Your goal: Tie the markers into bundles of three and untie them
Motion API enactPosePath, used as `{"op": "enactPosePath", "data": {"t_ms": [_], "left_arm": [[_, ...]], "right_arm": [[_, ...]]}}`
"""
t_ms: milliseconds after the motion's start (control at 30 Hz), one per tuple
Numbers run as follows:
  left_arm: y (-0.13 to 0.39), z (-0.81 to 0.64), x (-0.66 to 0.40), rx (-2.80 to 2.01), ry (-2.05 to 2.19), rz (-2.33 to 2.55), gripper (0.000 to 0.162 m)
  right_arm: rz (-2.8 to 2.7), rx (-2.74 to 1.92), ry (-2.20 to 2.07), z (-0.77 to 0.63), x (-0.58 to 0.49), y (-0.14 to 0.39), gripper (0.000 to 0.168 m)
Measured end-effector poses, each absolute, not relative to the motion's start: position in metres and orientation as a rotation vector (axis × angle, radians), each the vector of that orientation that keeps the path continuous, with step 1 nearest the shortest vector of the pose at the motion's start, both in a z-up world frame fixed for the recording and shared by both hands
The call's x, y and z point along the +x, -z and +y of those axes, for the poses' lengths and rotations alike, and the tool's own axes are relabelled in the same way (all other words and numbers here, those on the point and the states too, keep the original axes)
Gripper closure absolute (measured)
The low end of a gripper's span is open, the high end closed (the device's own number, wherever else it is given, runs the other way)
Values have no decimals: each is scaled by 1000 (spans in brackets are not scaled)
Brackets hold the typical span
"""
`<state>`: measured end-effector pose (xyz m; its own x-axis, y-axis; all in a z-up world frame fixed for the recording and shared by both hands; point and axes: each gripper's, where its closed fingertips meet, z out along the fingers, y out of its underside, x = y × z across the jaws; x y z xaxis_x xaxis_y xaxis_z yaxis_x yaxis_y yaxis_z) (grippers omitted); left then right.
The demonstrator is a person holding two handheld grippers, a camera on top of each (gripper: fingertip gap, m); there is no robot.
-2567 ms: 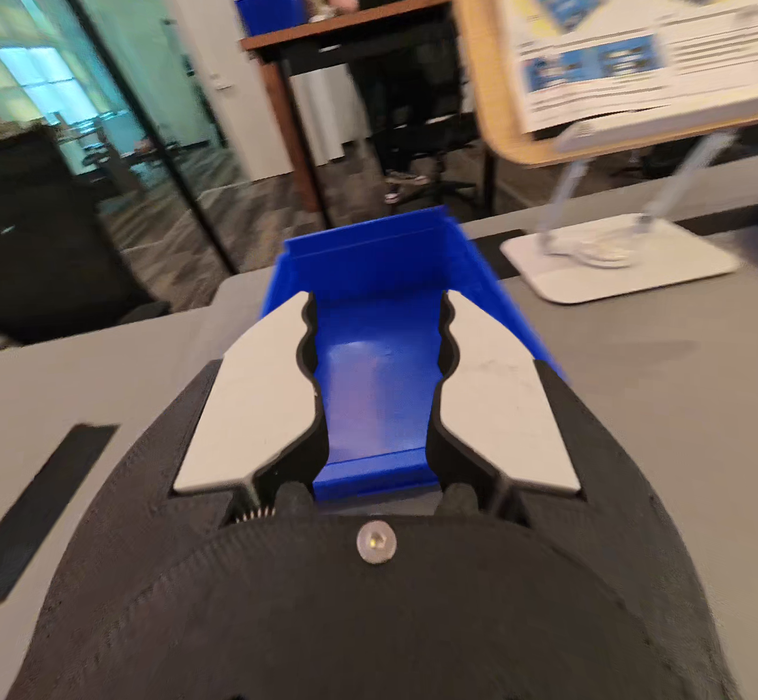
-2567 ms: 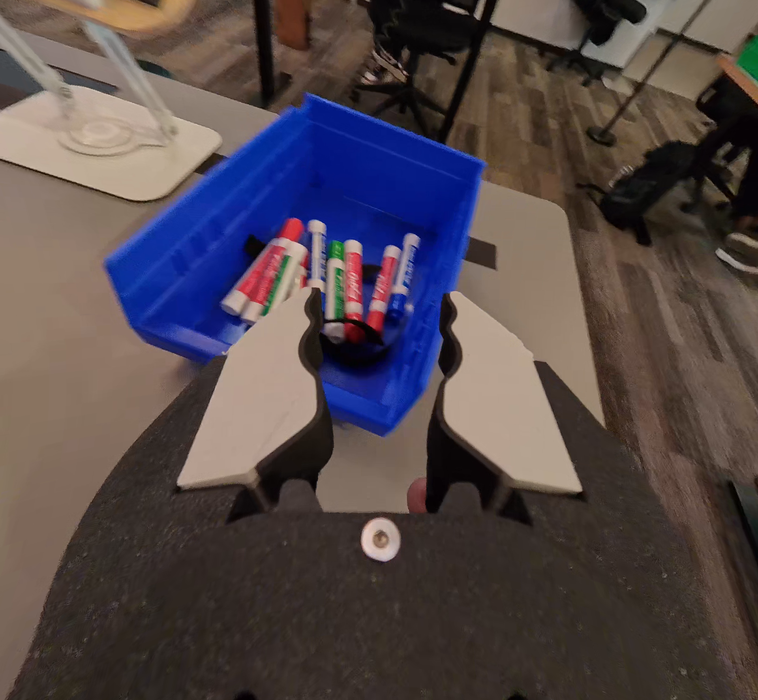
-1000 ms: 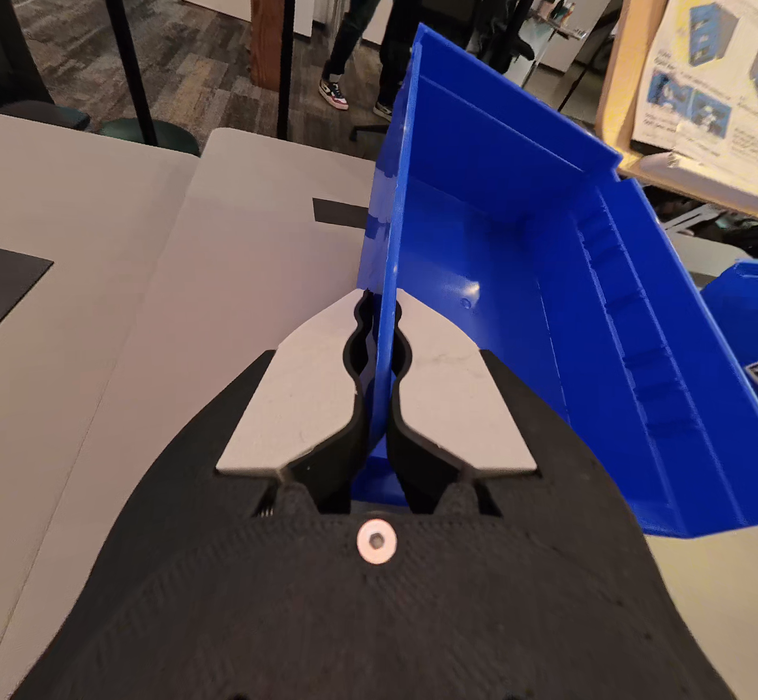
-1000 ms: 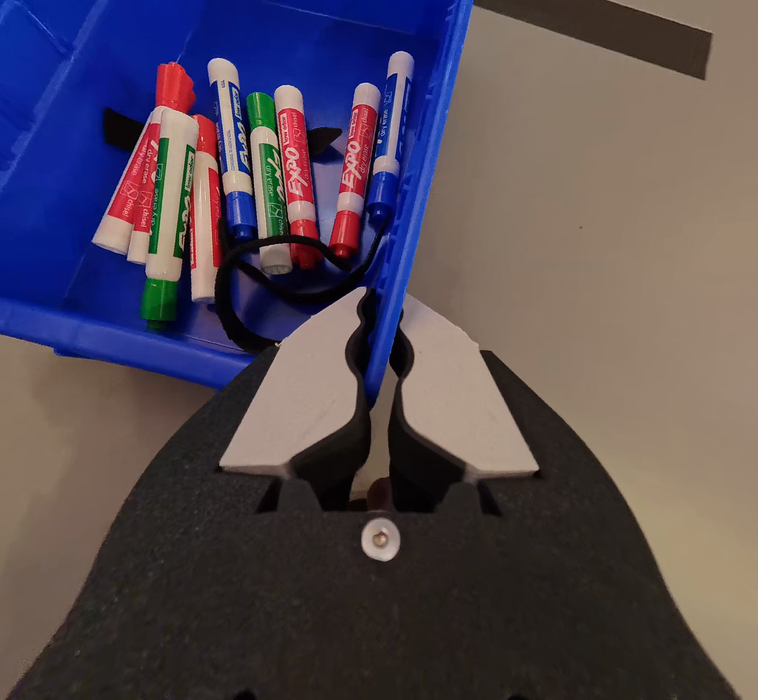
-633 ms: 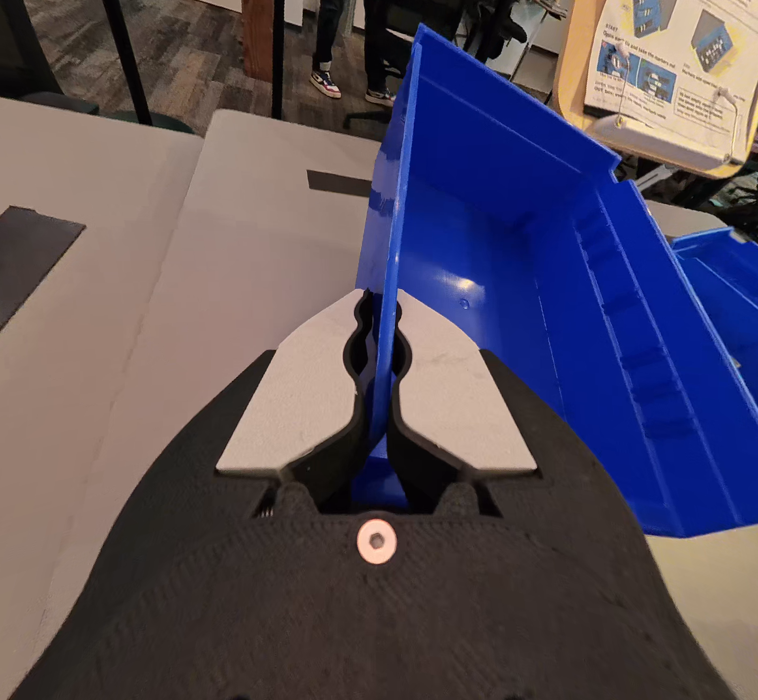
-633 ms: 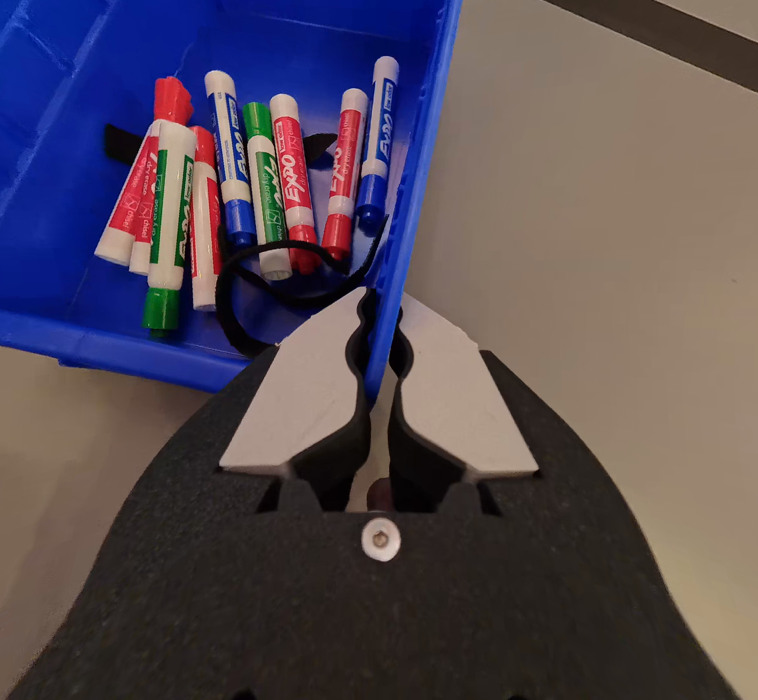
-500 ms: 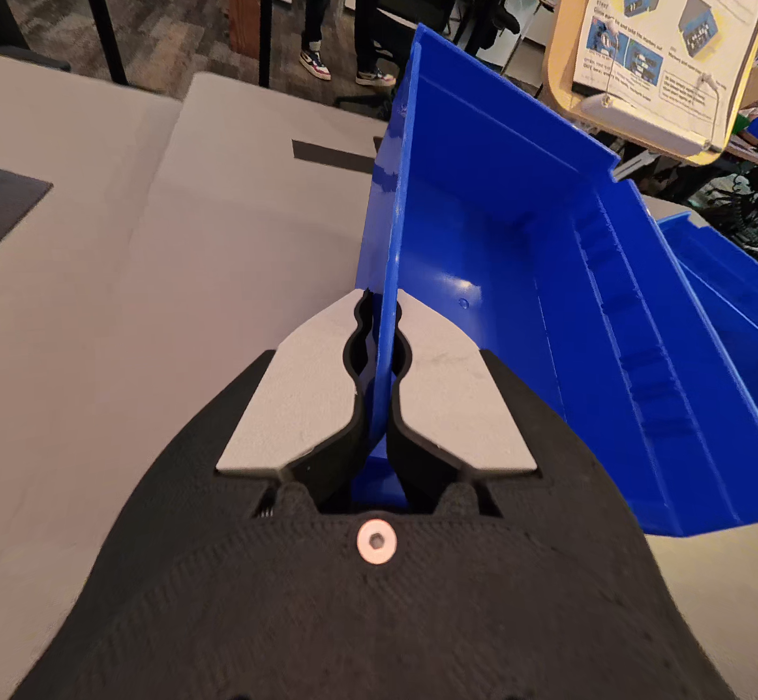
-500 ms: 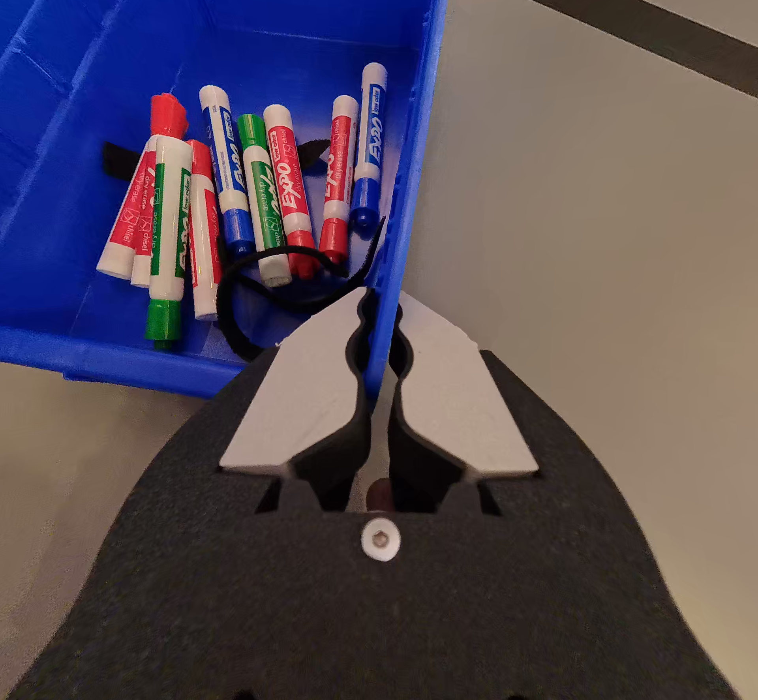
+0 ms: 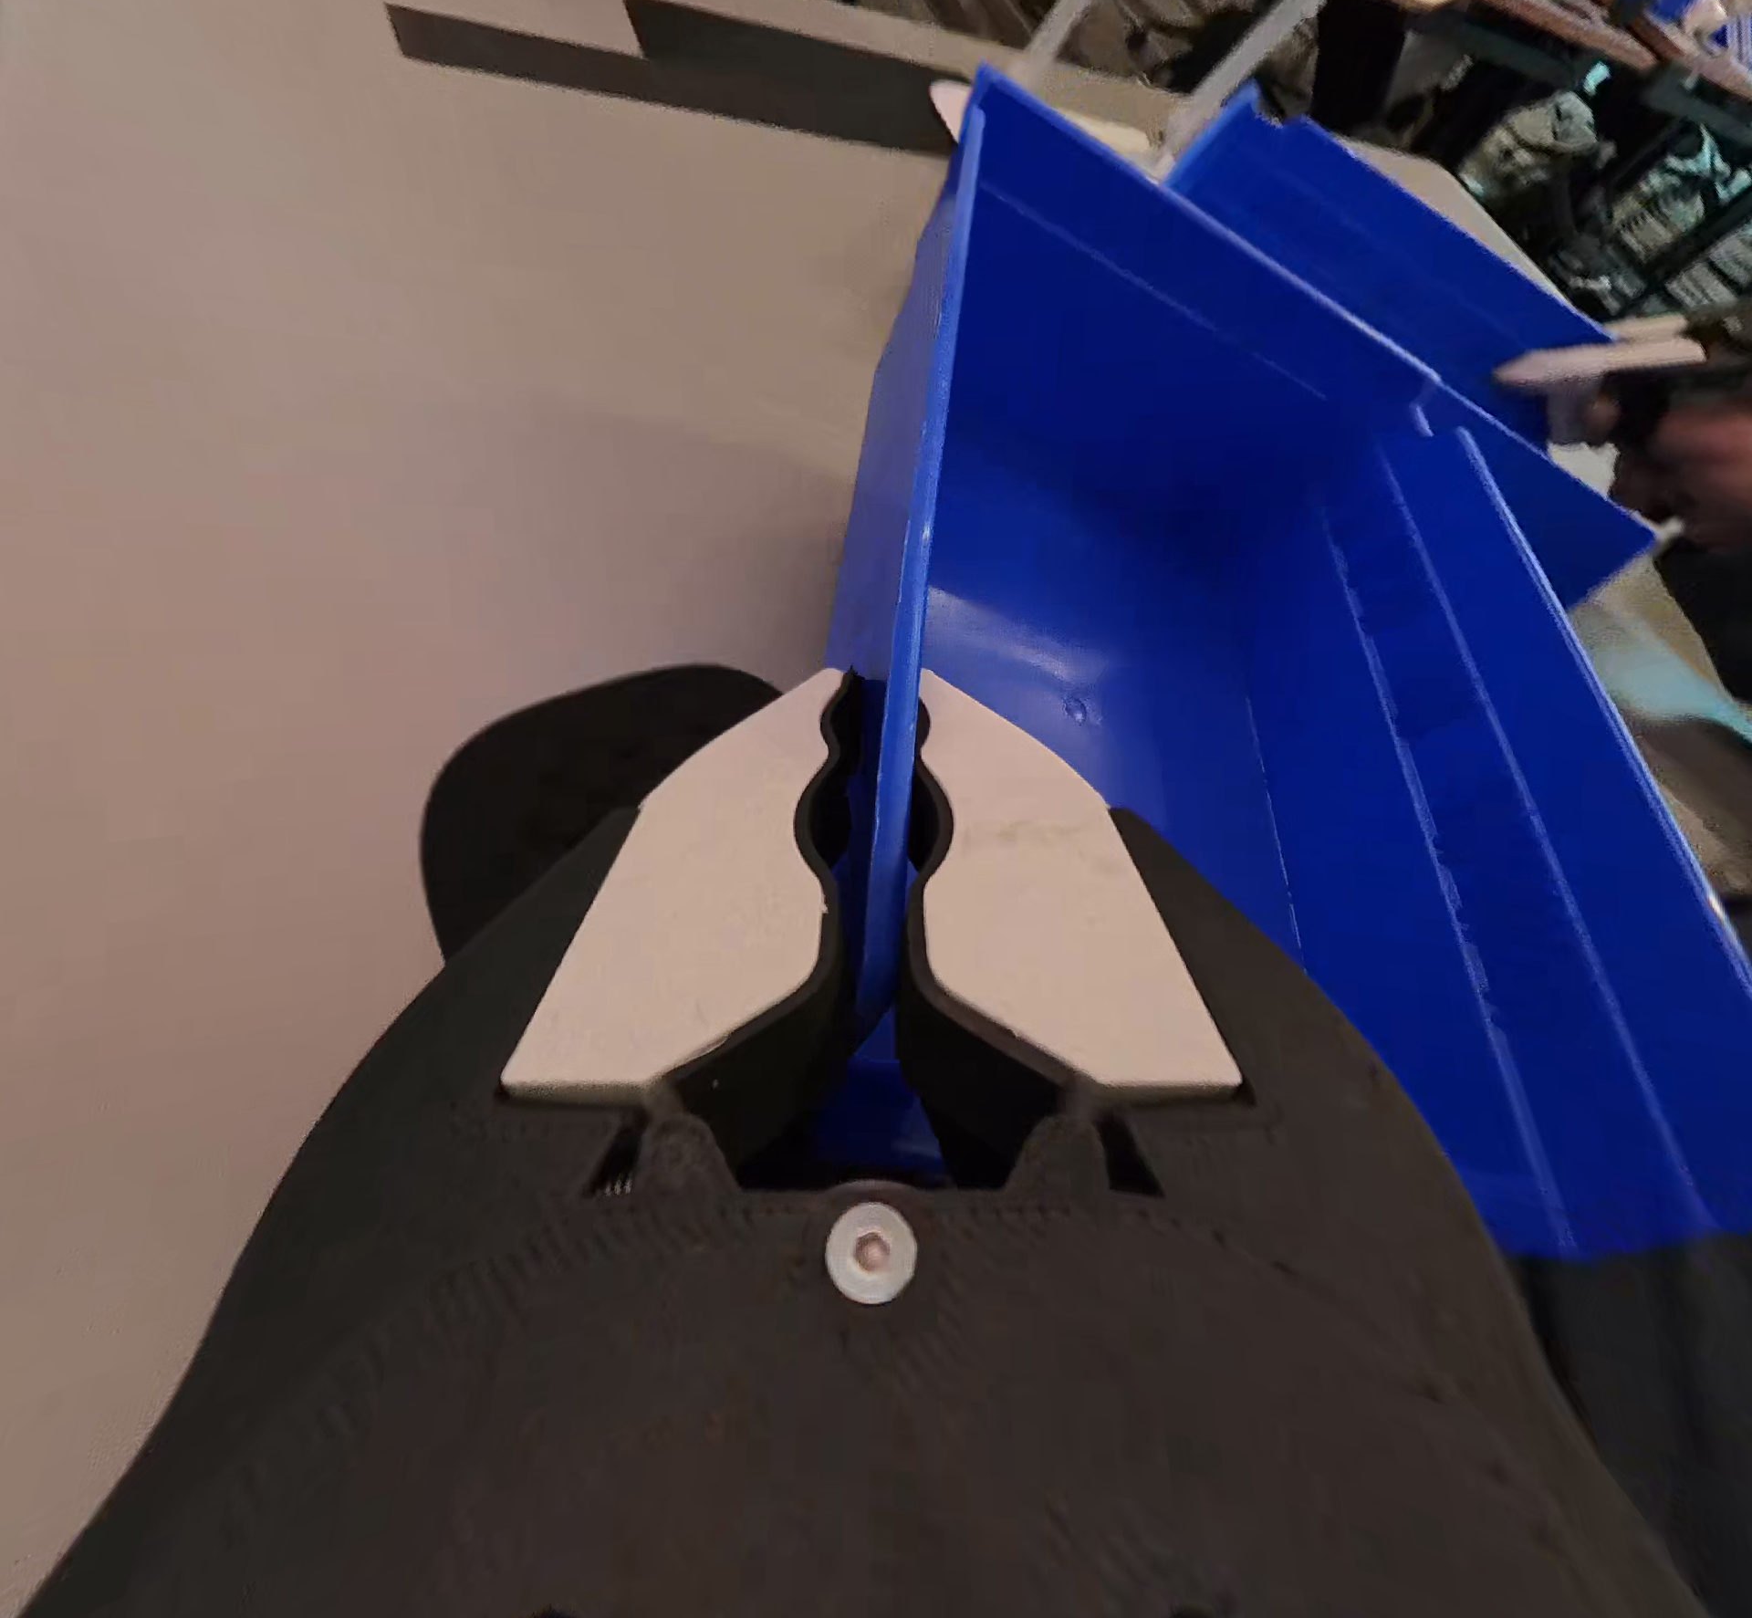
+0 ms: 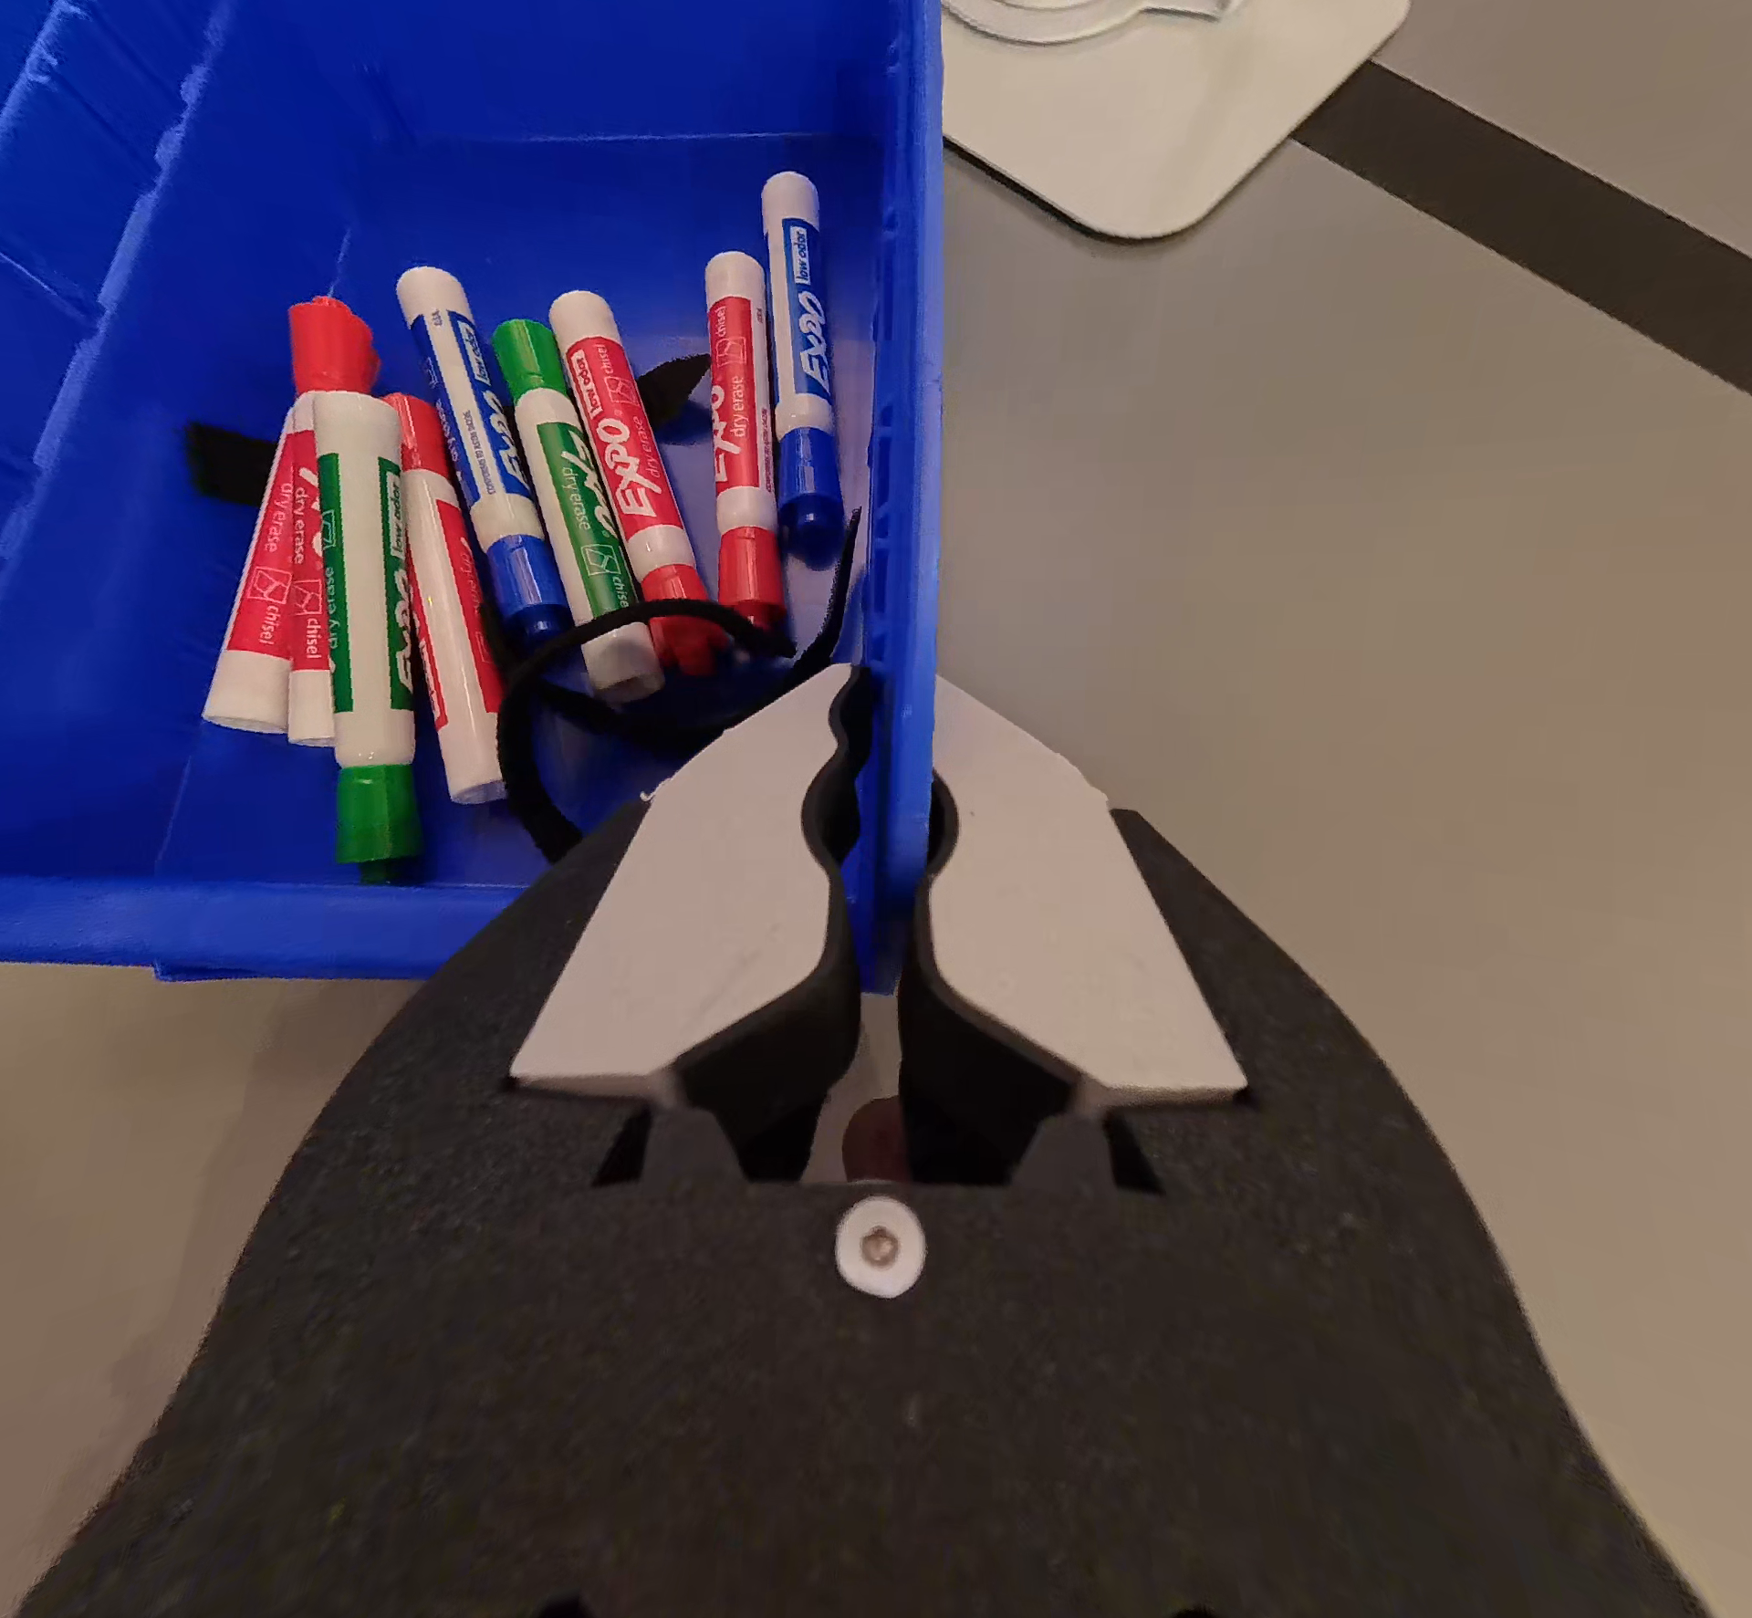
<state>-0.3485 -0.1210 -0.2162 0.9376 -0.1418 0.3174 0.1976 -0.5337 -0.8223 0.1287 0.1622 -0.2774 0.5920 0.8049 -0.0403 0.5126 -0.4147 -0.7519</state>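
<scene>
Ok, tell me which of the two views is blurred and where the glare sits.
Left wrist view: motion-smeared toward the edges, worst on the background shelves at upper right, and a soft glare patch on the blue bin floor. Right wrist view: sharp, the markers crisp, only a faint sheen along the bin's wall by the right tool.

markers – 9 | black straps – 2 | blue bins – 2

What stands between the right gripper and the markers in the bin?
Little does. The right gripper is shut on the bin wall, one finger already inside. Between that finger and the markers lies only a black strap, looped on the bin floor over some marker tips. The gripper must first release the wall.
</scene>
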Motion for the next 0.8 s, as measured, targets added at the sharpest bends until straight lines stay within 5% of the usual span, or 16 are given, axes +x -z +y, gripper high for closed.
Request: {"op": "enactPosePath", "data": {"t_ms": [800], "left_arm": [[250, -92, -177, -2160, 974, 705, 156]], "right_arm": [[-1341, -1995, -737, 229, -9, 278, 162]]}}
